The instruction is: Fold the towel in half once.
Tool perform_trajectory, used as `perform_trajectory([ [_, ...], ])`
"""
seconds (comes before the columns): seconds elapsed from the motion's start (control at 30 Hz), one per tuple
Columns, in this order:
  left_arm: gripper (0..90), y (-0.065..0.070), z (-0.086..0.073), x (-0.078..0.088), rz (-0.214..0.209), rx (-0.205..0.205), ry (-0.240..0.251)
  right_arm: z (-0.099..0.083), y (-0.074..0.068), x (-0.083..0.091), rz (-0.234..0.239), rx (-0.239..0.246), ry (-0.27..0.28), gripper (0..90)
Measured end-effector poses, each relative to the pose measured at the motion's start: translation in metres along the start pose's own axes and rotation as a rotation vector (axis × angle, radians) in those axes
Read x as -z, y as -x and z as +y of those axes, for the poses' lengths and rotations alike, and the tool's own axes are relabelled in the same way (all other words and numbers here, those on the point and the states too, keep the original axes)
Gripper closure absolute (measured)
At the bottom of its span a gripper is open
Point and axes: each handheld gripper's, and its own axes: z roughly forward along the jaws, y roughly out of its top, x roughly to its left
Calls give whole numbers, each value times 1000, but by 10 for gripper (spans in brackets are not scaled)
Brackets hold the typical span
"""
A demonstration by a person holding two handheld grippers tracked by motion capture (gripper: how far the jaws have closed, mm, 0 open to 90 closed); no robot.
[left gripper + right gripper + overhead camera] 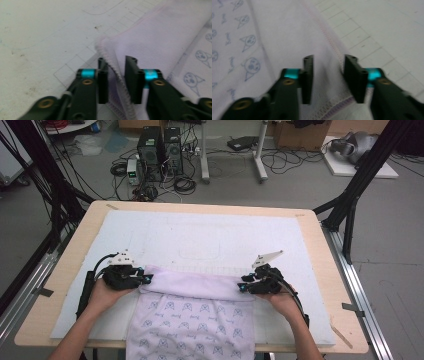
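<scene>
A pale lilac towel printed with small cat faces lies at the table's near edge and hangs over it. Its far end is folded back into a plain band. My left gripper is at the band's left corner and my right gripper at its right corner. In the left gripper view the stitched hem runs between the jaws of the left gripper, which stand apart. In the right gripper view the towel lies between and under the parted jaws of the right gripper, with its hem by the right jaw.
A white gridded mat covers the wooden table. Black frame legs stand at both sides. Computer towers and cables sit on the floor beyond the far edge.
</scene>
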Motion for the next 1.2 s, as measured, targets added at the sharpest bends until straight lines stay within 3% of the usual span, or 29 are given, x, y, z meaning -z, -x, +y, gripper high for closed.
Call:
perform_trajectory([
  [0.1, 860, 6, 0, 9, 17, -18, 48, 0, -7, 4, -11, 39, 14, 822],
  [0.33, 866, 19, -7, 40, 22, -42, 124, 7, -30, 39, -8, 110, 140, 840],
  [0.43, 860, 32, -18, 54, -10, -57, 124, 6, -49, 57, 28, 152, 182, 839],
  [0.47, 839, 38, -22, 59, -39, -60, 116, 3, -56, 63, 58, 172, 193, 833],
  [0.5, 784, 42, -26, 62, -55, -64, 104, 0, -64, 67, 119, 203, 208, 812],
  [0.57, 633, 49, -31, 67, -66, -68, 70, -8, -74, 73, 195, 234, 207, 713],
  [0.63, 540, 50, -30, 67, -75, -68, 61, -13, -72, 75, 210, 232, 202, 667],
  [0.87, 492, 40, -9, 59, -100, -57, 107, -11, -36, 62, 88, 108, 185, 599],
  [0.97, 492, 31, -6, 54, -75, -37, 116, -10, -22, 50, 10, 71, 132, 560],
  [1.13, 493, 14, -7, 35, 24, -6, 52, -8, -8, 35, -47, 46, 73, 474],
  [1.2, 482, 6, -7, 27, 40, 16, 35, -9, -5, 30, -79, 41, 45, 450],
])
